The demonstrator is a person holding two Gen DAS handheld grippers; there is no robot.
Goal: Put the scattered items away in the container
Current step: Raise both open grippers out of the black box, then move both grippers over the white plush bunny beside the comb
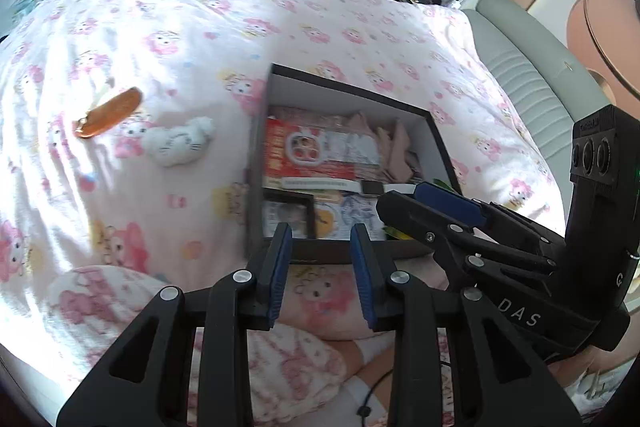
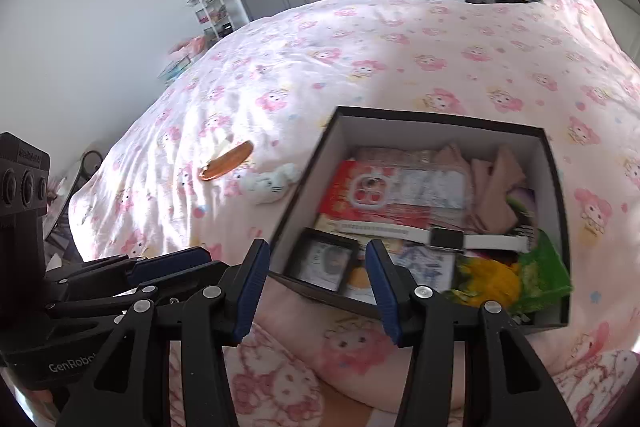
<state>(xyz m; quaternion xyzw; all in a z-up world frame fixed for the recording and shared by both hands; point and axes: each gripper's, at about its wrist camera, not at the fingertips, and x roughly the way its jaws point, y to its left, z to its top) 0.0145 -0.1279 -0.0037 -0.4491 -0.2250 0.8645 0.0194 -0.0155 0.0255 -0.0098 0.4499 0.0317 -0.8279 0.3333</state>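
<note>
The near rim of the box [image 1: 340, 253] is partly covered by the left gripper [image 1: 322, 227]. A green packet [image 2: 546, 273] is blurred; print on the red pack [image 2: 360, 203] cannot be read.

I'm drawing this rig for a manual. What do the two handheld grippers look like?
Both the left gripper and the right gripper are black, with cut-out linkage arms, silver pivot rivets and ribbed blue finger pads. Each body carries white lettering and a three-lens camera block on top.
</note>
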